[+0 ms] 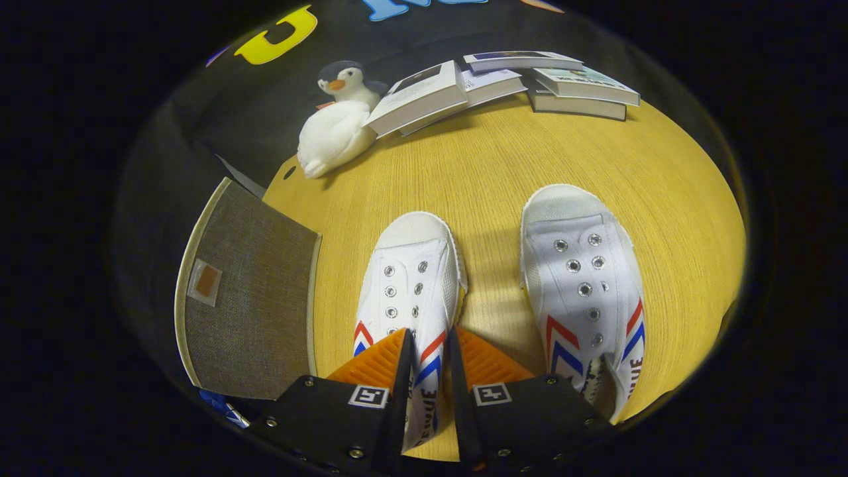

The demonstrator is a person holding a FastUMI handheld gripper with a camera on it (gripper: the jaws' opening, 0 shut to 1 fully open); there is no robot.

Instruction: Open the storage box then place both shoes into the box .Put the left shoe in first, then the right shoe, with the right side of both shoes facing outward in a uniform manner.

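Observation:
Two white canvas shoes with red and blue stripes lie on the wooden table, toes pointing away from me. My gripper is shut on the left-hand shoe. Its orange fingers pinch the shoe's right side wall near the heel opening. The right-hand shoe lies free, a little to the right of the fingers. The grey fabric storage box with pale trim and a small tag stands left of the held shoe at the table's edge. I cannot tell whether its lid is open.
A plush penguin lies at the far left of the table. Several books lie fanned out along the far edge. Bare wood stretches between the shoes and the books.

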